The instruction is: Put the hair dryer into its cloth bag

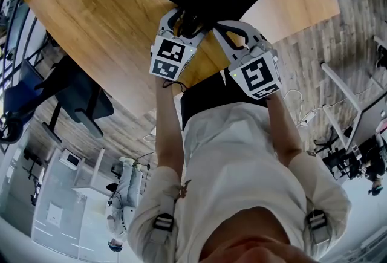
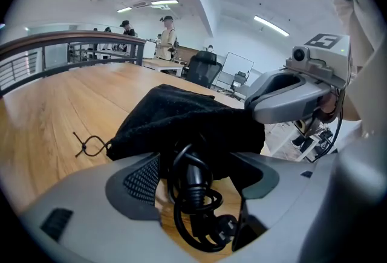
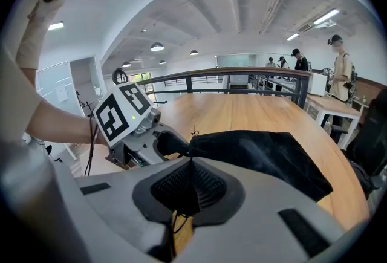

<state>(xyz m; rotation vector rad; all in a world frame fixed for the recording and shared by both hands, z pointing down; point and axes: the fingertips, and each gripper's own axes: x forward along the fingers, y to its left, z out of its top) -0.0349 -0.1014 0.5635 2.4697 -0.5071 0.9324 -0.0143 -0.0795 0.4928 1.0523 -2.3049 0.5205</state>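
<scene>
The hair dryer shows you only its black cord (image 2: 192,186). It is looped in a bundle with the plug (image 2: 221,227) lowest, and it hangs in the gap between the fingers (image 2: 142,180) of your left gripper (image 2: 196,165). Those fingers are spread wide and press on nothing. From there the cord runs up into the mouth of the cloth bag (image 2: 181,113). The dryer's body is hidden, and only the bag's humped shape suggests it.

Only the left gripper view gives you the cord; from the head view the bundle is lost under the two marker cubes. The right gripper view adds the other half. The fingers (image 3: 175,186) of your right gripper (image 3: 192,162) are clenched together, pinching the bag's near edge. A thin dark strand dangles below them, too fine to name.

The bag is matte black cloth, rumpled near you. The head view shows it lying flatter farther along the wooden bench (image 1: 91,14), with its far end cut off by the top of the frame. A drawstring (image 2: 91,146) trails from its corner onto the bare wood, knotted into a small loop.

Beyond the bench's far edge runs a railing (image 2: 60,44). Past it stand an office chair (image 2: 202,68) and several people (image 2: 166,35), too small to make out in detail.
</scene>
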